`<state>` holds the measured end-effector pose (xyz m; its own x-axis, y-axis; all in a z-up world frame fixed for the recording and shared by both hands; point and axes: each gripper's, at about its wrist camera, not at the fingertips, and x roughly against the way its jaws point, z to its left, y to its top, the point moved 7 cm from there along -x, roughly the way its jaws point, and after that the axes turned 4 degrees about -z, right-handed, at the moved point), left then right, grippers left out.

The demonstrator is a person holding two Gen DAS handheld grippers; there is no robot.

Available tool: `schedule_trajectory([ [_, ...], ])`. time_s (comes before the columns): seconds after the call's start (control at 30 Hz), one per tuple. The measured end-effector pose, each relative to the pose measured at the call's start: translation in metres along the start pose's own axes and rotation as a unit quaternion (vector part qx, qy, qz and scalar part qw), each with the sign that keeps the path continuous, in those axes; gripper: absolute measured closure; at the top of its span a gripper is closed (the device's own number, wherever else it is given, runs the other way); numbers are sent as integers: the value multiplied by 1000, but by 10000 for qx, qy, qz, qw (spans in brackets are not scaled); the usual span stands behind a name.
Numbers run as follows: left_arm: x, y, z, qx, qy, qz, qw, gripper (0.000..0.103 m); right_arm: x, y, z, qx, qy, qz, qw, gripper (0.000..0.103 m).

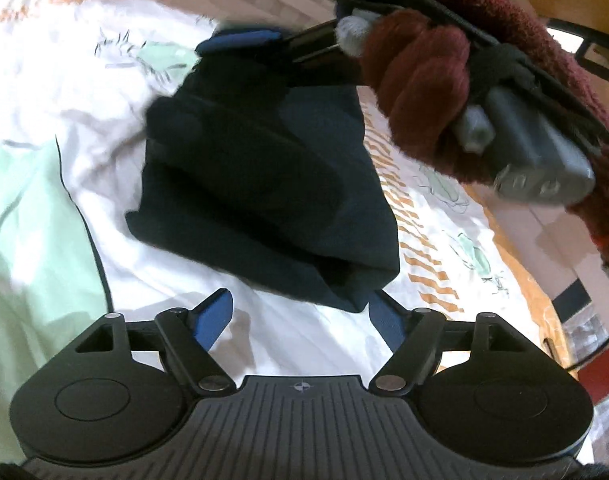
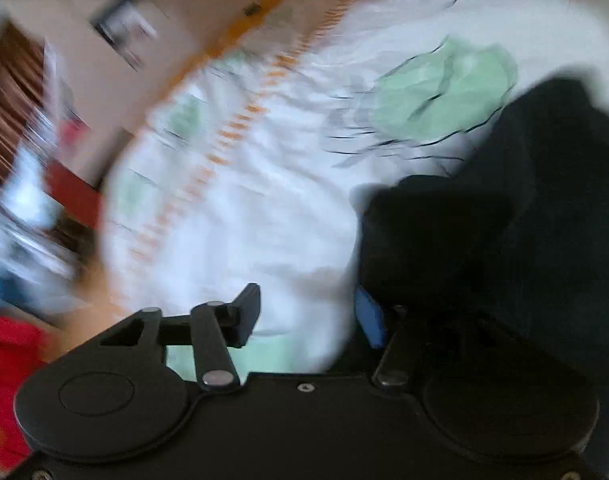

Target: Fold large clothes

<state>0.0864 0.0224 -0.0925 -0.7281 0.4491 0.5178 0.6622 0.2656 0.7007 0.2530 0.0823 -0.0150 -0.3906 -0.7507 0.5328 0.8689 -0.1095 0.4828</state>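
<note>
Left gripper [image 1: 300,316], blue-padded black tongs: jaws wide, nothing held, just short of the near edge of the dark navy folded garment [image 1: 260,184]. Garment: compact bundle on white bedsheet with green and orange print [image 1: 264,340]; folding appears largely done. Right gripper [image 2: 308,316], beyond the bundle in a maroon-gloved hand [image 1: 416,92]: jaws apart, empty, garment beside its right pad.

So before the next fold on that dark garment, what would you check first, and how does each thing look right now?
1. Left gripper open, nothing pinched: ok.
2. Right gripper open: ok; whether cloth touches its far finger: cannot tell.
3. Dark garment lying on the bedsheet: ok.
4. Garment folded neatly: not ok, it looks bunched.
5. Right wrist view sharp enough to aim: not ok, blurred.
</note>
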Motion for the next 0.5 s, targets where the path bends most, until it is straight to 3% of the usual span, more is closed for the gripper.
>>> schedule_trajectory([
  [0.07,0,8,-1,-171,23,-65,9998,29,13,10,0,-166,245,-220,9993,46],
  [0.23,15,26,-11,-606,-57,-378,9974,29,65,28,-5,54,325,-760,9966,45],
  [0.5,10,72,-46,-1400,-246,-1016,9846,27,139,21,-63,181,-656,-1801,9813,47],
])
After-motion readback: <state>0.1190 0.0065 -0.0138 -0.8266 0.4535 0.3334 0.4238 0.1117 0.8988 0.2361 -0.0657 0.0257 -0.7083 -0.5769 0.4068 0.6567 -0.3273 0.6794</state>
